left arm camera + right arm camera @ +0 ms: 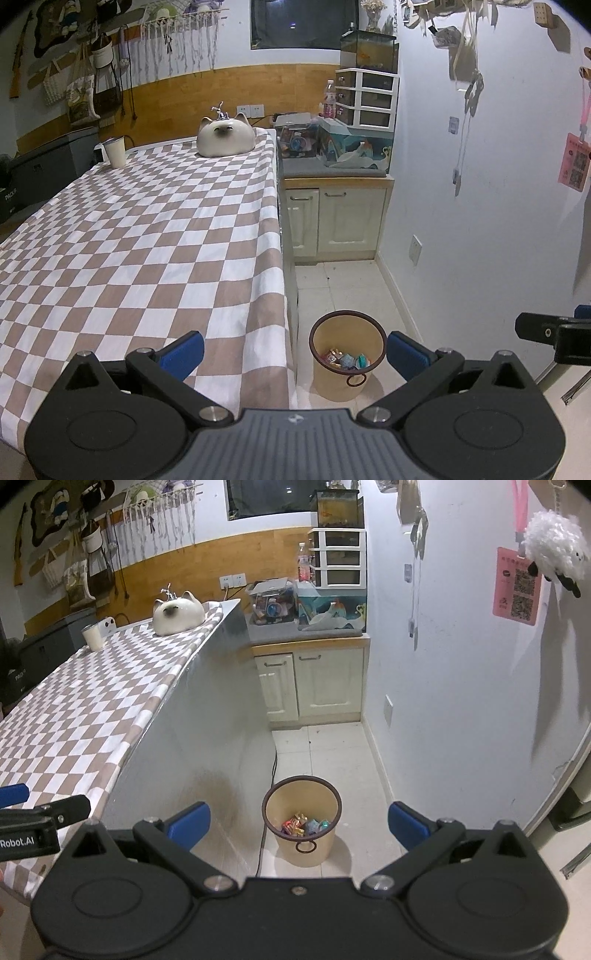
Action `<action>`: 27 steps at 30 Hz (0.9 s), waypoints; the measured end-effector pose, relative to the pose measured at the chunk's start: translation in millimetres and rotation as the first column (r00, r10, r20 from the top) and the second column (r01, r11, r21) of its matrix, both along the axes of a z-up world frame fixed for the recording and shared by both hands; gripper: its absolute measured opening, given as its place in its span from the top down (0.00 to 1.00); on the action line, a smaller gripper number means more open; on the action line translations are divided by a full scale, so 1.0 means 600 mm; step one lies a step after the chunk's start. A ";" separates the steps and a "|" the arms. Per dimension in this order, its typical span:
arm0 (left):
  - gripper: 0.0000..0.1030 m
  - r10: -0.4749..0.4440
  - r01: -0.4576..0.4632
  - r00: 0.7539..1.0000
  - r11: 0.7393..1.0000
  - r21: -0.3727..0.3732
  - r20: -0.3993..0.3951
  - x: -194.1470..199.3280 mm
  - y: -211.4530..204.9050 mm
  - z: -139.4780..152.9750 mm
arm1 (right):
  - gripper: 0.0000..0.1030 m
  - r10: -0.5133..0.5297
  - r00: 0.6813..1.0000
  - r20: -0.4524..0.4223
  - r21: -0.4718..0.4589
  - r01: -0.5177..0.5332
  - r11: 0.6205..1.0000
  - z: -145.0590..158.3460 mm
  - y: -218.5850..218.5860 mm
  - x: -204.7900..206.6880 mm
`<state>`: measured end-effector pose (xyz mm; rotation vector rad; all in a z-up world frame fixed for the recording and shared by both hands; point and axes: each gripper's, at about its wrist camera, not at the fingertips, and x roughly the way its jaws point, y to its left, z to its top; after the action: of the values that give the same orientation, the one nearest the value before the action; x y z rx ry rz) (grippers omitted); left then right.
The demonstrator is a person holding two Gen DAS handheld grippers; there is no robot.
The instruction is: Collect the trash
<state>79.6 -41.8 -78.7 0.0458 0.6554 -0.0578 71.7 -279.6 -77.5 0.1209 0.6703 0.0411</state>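
The left tool (295, 352) was held with its blue-padded fingers (183, 352) spread wide and nothing between them, over the near corner of the desk (140, 236). The right tool (299, 827) was likewise spread wide and empty, held beside it, out past the desk's edge and above the floor (332, 746). Each tool showed at the margin of the other's view: the right tool at the right edge of the left wrist view, the left tool at the left edge of the right wrist view.

Between the fingers of both tools, lower down, stood the trash bin (301, 823), a tan round bucket with a dark rim. It stood upright on the tiled floor, its long axis vertical and its open mouth pointing up. A dark ring handle hung on its near wall. The trash (304, 827), a small heap of coloured wrappers, lay at the bin's bottom. The bin stood just beside the desk's white side panel.

The desk carried a brown-and-white checked cloth. At its far end rested a cat-shaped ceramic piece (225, 136) and, well apart to the left, a white cup (115, 151). Beyond the desk stood a cream cabinet (314, 679), its top bearing storage boxes.
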 end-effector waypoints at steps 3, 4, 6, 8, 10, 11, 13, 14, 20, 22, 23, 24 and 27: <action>0.00 0.001 -0.001 1.000 1.000 -0.003 0.002 0.000 0.002 0.001 | 0.00 0.000 1.000 0.001 0.000 0.000 1.000 0.000 0.000 0.000; 0.00 0.001 -0.001 1.000 1.000 -0.003 0.002 0.000 0.002 0.002 | 0.00 0.001 1.000 0.001 -0.001 -0.001 1.000 0.001 -0.001 0.001; 0.00 0.001 -0.001 1.000 1.000 -0.003 0.003 0.001 0.002 0.002 | 0.00 0.002 1.000 0.003 -0.002 -0.002 1.000 0.002 0.001 0.001; 0.00 0.001 -0.001 1.000 1.000 -0.004 0.002 0.001 0.002 0.002 | 0.00 0.005 1.000 0.003 -0.004 -0.005 1.000 0.003 0.001 0.001; 0.00 0.001 -0.001 1.000 1.000 -0.003 0.003 0.001 0.002 0.002 | 0.00 0.004 1.000 0.004 -0.005 -0.004 1.000 0.004 0.002 0.000; 0.00 0.001 -0.001 1.000 1.000 -0.004 0.002 0.001 0.002 0.002 | 0.00 0.003 1.000 0.005 -0.005 -0.003 1.000 0.004 0.002 0.000; 0.00 0.001 -0.001 1.000 1.000 -0.004 0.003 0.001 0.002 0.002 | 0.00 0.002 1.000 0.007 -0.007 -0.002 1.000 0.005 0.002 0.000; 0.00 0.000 0.000 1.000 1.000 -0.003 0.004 0.001 0.002 0.002 | 0.00 0.002 1.000 0.006 -0.007 -0.002 1.000 0.006 0.002 -0.001; 0.00 -0.001 0.001 1.000 1.000 -0.004 0.005 0.001 0.000 0.004 | 0.00 -0.001 1.000 0.006 -0.007 0.001 1.000 0.007 0.000 -0.003; 0.00 -0.002 0.002 1.000 1.000 -0.005 0.006 0.001 0.000 0.004 | 0.00 -0.004 1.000 0.007 -0.007 0.004 1.000 0.007 -0.001 -0.003; 0.00 -0.003 0.003 1.000 1.000 -0.005 0.006 0.001 0.000 0.005 | 0.00 -0.005 1.000 0.007 -0.006 0.005 1.000 0.007 -0.002 -0.003; 0.00 -0.003 0.003 1.000 1.000 -0.005 0.006 0.001 -0.001 0.005 | 0.00 -0.005 1.000 0.007 -0.007 0.005 1.000 0.007 -0.003 -0.003; 0.00 -0.005 0.005 1.000 1.000 -0.006 0.008 0.001 -0.003 0.006 | 0.00 -0.006 1.000 0.007 -0.006 0.006 1.000 0.006 -0.003 -0.003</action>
<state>80.2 -43.7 -74.8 0.0422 0.6471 -0.0647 69.7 -281.7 -73.8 0.1165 0.6634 0.0335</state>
